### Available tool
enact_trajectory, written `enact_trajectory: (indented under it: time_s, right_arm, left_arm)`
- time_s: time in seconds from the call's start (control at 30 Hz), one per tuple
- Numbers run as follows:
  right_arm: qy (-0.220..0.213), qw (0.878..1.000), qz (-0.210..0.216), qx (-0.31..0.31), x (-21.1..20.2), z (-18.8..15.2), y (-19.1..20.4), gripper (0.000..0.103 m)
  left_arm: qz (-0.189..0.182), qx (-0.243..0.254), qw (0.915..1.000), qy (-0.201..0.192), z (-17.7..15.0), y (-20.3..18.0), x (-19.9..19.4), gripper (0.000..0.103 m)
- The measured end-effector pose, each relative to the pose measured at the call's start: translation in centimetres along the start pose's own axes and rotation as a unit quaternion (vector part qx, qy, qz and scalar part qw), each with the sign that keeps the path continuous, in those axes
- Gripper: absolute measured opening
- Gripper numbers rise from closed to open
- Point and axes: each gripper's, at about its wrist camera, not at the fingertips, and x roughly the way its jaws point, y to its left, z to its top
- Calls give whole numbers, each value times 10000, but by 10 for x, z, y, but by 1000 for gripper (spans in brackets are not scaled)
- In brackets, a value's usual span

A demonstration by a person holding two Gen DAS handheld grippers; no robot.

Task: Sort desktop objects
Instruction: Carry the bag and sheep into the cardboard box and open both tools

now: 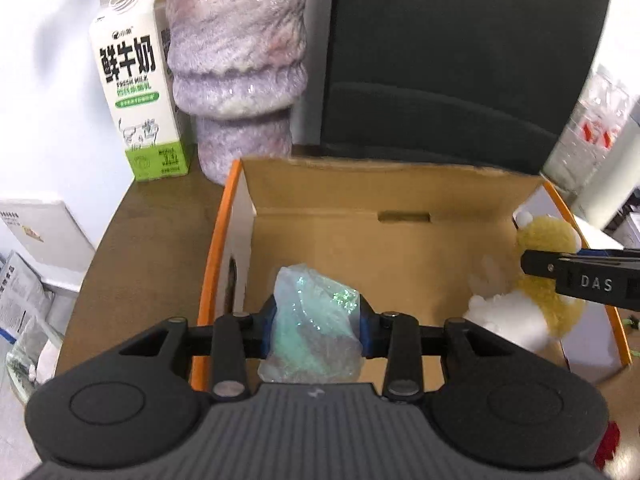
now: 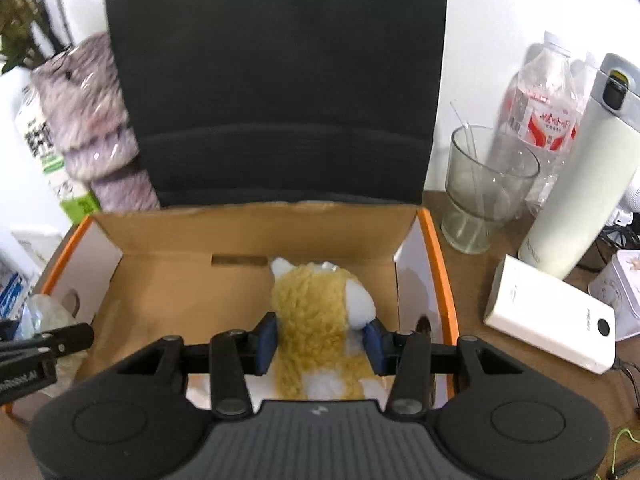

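Observation:
An open cardboard box (image 1: 400, 256) with orange edges sits on the brown desk; it also shows in the right wrist view (image 2: 172, 280). My left gripper (image 1: 318, 326) is shut on a clear plastic bag with green glitter (image 1: 316, 316) and holds it over the box's left part. My right gripper (image 2: 320, 340) is shut on a yellow and white plush toy (image 2: 316, 312) over the box's right part. The plush (image 1: 548, 264) and the right gripper show at the right of the left wrist view. The bag (image 2: 44, 312) shows at the left of the right wrist view.
A milk carton (image 1: 136, 92) and a fuzzy purple tumbler (image 1: 240, 64) stand behind the box at left. A dark chair back (image 2: 276, 80) rises behind. At right stand a glass cup (image 2: 480, 196), a water bottle (image 2: 544, 112), a white thermos (image 2: 588, 172) and a white power bank (image 2: 552, 316).

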Motion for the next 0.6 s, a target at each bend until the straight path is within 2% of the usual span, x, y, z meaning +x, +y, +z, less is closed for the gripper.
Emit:
enact_trajectory:
  time_s: [0.07, 0.2, 0.3, 0.43, 0.6]
  right_arm:
    - [29, 10000, -52, 7, -6, -8, -2, 44]
    - [461, 9988, -176, 17, -5, -23, -5, 43]
    - [668, 9974, -251, -34, -3, -30, -7, 45]
    - [610, 9965, -461, -338, -4, -41, -2, 48]
    - [495, 9941, -648, -714, -6, -47, 7, 50]
  left_arm:
    - [68, 66, 9999, 97, -11, -3, -3, 39]
    - [294, -74, 9986, 442, -23, 3, 3, 39]
    - [422, 47, 9981, 451, -31, 3, 2, 41]
    - [580, 279, 9969, 457, -39, -11, -1, 44]
    - [656, 413, 9946, 690, -46, -20, -3, 44]
